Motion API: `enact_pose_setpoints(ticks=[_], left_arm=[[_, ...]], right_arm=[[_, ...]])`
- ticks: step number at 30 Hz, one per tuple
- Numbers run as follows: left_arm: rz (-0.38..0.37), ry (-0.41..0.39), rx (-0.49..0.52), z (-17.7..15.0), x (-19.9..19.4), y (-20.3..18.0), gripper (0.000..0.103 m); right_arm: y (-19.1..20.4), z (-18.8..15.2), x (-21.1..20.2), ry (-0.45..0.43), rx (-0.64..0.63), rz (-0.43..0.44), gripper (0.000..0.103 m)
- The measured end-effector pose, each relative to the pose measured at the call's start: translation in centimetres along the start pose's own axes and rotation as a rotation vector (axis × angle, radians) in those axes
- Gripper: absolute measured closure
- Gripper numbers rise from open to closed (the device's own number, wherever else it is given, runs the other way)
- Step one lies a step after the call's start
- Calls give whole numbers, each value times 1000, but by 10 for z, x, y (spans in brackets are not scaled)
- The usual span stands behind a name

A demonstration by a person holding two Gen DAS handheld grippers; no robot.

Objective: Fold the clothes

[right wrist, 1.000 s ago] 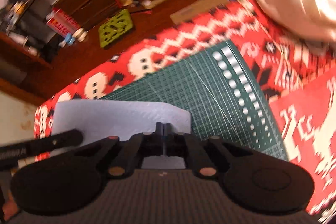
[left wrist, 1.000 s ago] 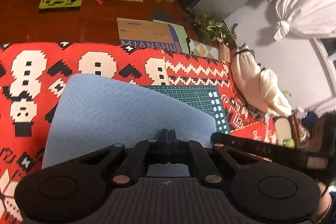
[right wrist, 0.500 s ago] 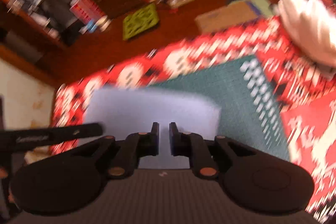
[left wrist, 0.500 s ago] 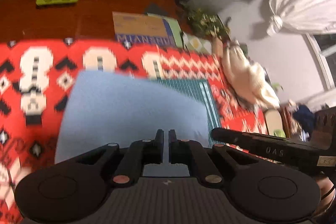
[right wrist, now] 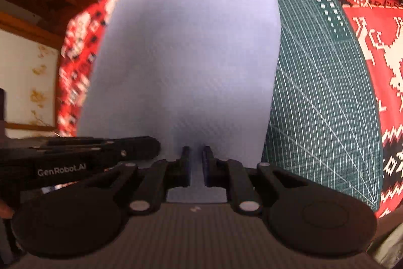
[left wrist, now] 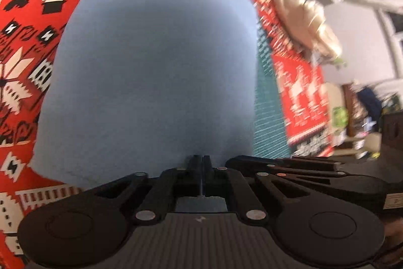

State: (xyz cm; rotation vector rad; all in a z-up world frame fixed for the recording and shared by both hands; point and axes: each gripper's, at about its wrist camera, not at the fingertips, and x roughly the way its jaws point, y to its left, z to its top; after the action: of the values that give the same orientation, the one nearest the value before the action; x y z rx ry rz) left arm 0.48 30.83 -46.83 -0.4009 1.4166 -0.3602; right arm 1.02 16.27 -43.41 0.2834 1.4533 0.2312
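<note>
Blue cloth (left wrist: 156,72), nipped by left hand-held gripper (left wrist: 202,168)

**Both grippers pinch, side by side**

The black two-finger left gripper (left wrist: 202,161) points steeply down, its jaws pressed together on a thin edge of the light blue knit cloth (left wrist: 156,62). The black two-finger right gripper (right wrist: 196,153) lies just beside it, tilted down likewise. Its jaws have just been closing, and a narrow slit remains with the cloth pinched between them.
</note>
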Motion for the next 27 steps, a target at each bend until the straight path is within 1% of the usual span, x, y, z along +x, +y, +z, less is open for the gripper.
enact_pose_setpoints(ticks=[2, 5, 8, 13, 16, 17, 18, 21, 24, 27], left_arm=[[29, 16, 20, -6, 12, 0, 100], [36, 18, 13, -14, 26, 7, 100], [15, 4, -21, -18, 25, 11, 100], [12, -2, -12, -24, 12, 9, 100], [16, -13, -9, -25, -3, 8, 100], [20, -19, -3, -25, -8, 6, 101], [17, -28, 4, -24, -15, 4, 101], [0, -61, 27, -20, -34, -2, 100], [-19, -112, 51, -7, -48, -15, 99], [-8, -145, 61, 11, -45, -20, 98]], right_arm=[[-3, -8, 14, -1, 12, -11, 101], [-4, -17, 25, -28, 13, -14, 103], [1, -25, 22, -37, -33, -27, 103], [-6, -30, 10, -6, 5, -8, 103], [-8, -26, -3, 10, 16, -9, 102], [-8, -23, -9, 8, 15, -11, 96], [-9, -19, -15, 4, 13, -12, 92], [-5, -8, -34, -29, 5, -5, 92], [4, 7, -50, -70, -14, 5, 92], [10, 23, -58, -102, -30, -3, 91]])
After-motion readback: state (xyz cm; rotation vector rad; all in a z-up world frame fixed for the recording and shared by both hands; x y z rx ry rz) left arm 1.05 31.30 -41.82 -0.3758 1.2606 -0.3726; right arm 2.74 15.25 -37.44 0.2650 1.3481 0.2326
